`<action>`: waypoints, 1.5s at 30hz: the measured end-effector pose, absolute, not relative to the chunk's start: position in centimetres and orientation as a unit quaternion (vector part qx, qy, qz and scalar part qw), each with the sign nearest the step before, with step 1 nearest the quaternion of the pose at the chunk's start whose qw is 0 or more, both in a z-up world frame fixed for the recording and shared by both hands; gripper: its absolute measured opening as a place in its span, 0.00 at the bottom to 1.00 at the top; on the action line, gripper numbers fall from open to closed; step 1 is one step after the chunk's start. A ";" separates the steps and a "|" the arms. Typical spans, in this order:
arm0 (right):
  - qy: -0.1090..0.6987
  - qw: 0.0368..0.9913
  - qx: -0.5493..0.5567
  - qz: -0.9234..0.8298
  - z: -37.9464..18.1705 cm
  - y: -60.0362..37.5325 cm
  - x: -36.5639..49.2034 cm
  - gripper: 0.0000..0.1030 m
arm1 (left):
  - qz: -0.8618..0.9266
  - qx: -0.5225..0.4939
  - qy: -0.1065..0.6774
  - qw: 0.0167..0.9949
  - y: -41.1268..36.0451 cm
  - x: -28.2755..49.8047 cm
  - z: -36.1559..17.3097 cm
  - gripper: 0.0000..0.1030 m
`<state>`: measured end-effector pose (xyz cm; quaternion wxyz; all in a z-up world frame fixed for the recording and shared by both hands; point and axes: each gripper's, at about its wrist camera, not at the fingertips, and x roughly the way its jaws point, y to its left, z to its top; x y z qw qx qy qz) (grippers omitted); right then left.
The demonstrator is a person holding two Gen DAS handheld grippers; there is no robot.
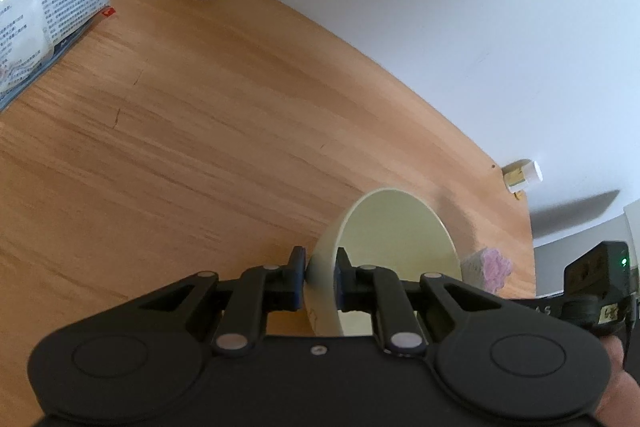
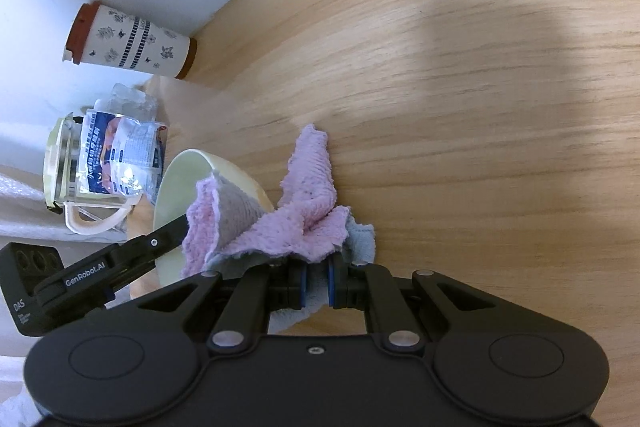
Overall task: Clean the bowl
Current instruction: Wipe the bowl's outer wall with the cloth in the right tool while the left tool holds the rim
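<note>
My left claw (image 1: 320, 267) is clamped across the wall of the bowl (image 1: 396, 227), one finger inside and one outside. My right claw (image 2: 316, 283) is pinched tight on the pink cloth (image 2: 296, 219), its fingers nearly meeting.

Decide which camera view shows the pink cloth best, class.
The right wrist view: the cloth spreads across mid-frame, pinched in the right gripper. The left wrist view shows only a corner beyond the bowl held by the left gripper.

Right gripper (image 2: 316, 283) clamps pink cloth (image 2: 296, 211); cloth drapes over rim of pale bowl (image 2: 176, 187) ahead-left, held tilted by left gripper (image 2: 176, 231) on wooden table (image 2: 480, 107).
</note>
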<state>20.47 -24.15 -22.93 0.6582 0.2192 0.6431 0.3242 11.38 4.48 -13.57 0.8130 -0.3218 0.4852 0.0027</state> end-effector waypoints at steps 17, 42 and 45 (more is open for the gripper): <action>0.630 0.675 0.219 0.315 -22.5 -24.2 19.8 0.12 | -0.003 -0.293 0.532 0.794 4.3 11.8 -13.5 0.16; 0.610 0.665 0.345 0.257 -24.0 -26.7 19.3 0.12 | -0.232 0.060 0.597 0.766 0.0 21.3 -11.4 0.35; 0.608 0.661 0.359 0.254 -24.2 -26.6 19.9 0.12 | -0.258 0.079 0.598 0.755 -0.8 21.7 -11.8 0.35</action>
